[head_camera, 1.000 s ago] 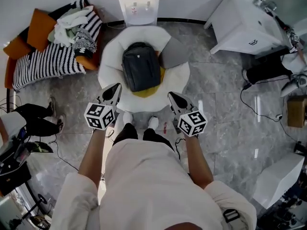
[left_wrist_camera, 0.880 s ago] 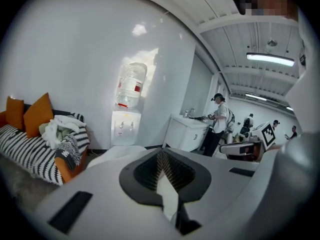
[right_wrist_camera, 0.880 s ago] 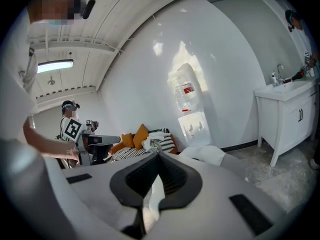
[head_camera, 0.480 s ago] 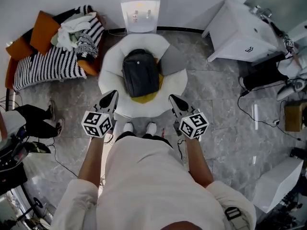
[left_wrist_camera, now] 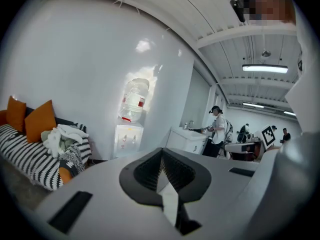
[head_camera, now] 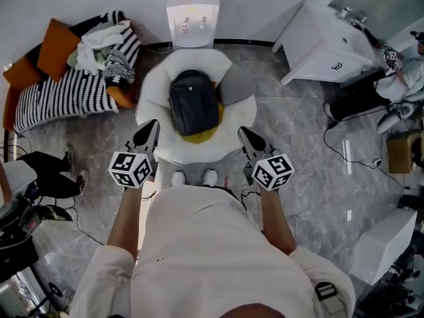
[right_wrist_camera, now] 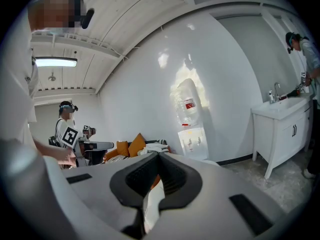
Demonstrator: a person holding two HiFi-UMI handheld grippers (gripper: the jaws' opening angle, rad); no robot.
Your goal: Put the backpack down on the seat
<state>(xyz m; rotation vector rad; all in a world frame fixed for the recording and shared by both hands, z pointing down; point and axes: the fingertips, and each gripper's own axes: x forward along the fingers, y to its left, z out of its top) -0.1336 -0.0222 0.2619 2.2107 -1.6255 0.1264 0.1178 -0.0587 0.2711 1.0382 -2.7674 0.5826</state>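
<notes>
under the backpack [head_camera: 193,101], a yellow patch [head_camera: 199,136] peeks out.

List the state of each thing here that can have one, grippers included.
backpack: lying flat on the seat, not held.
seat: occupied by the backpack.
left gripper: shut, empty, clear of the backpack.
right gripper: shut, empty, clear of the backpack.
water dispenser: upright, bottle mounted.

backpack [head_camera: 193,101] lay on seat [head_camera: 154,83], ahead between left claw [head_camera: 150,124] and right claw [head_camera: 244,133] | sofa [head_camera: 59,95] stood left of left claw
</notes>
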